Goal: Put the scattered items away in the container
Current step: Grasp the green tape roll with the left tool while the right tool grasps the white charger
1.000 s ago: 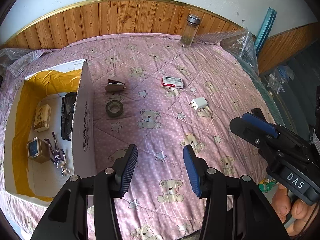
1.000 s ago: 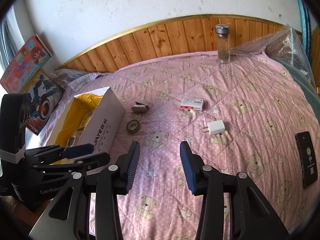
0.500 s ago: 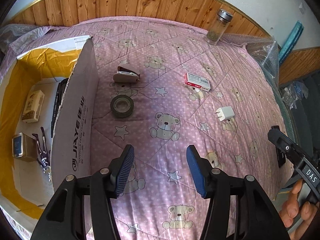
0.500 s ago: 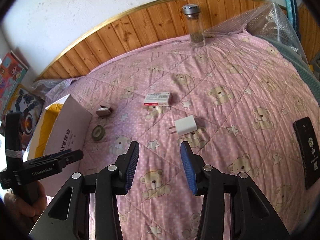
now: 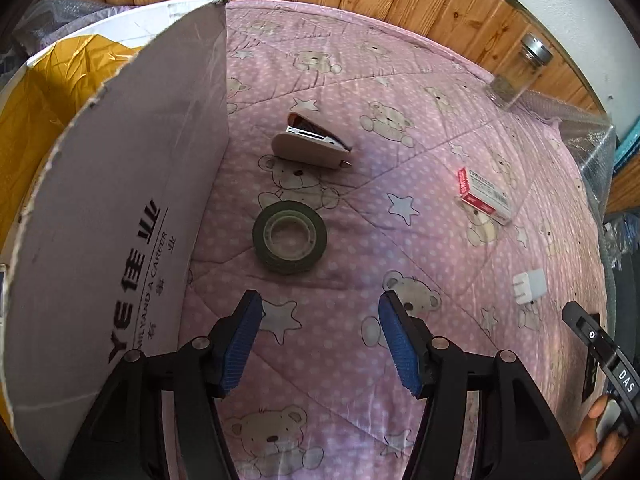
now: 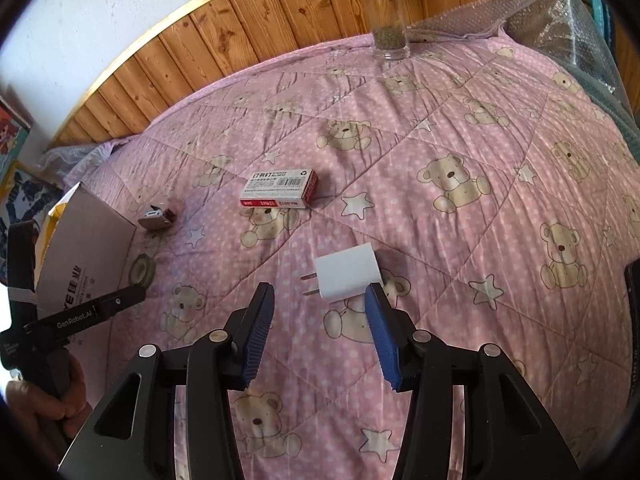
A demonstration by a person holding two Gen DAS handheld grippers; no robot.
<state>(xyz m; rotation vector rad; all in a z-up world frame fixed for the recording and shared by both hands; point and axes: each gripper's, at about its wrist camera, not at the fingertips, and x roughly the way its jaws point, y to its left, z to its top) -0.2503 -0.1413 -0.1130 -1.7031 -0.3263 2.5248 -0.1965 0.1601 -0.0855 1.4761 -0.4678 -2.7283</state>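
Both arms have dropped closer to the bed [image 6: 500,128] since half a second ago, and everything on the pink bear-print quilt now looms larger in each view. The left hand-held gripper [image 5: 320,330] hangs with its blue pads spread wide and nothing between them, just short of the dark roll of tape [image 5: 289,237], which lies flat on the quilt; a moment earlier that roll sat well ahead of the fingers. Beyond the tape rests the beige stapler [image 5: 312,146], and both lie near the tall white wall of the cardboard box [image 5: 120,216], whose yellow lining shows over the rim at the left. The right hand-held gripper [image 6: 320,328] is likewise released, its fingers parted, and the white charger plug [image 6: 347,273] now sits just ahead of the tips with its prongs pointing left, the right pad almost at the plug's corner, though I cannot tell if it touches. Further out lies the red-and-white staple box [image 6: 280,189], well apart from the plug, and a glass jar [image 6: 385,12] with a metal lid stands by the wooden headboard. In the right view a hand [image 6: 44,400] grips the left tool's handle
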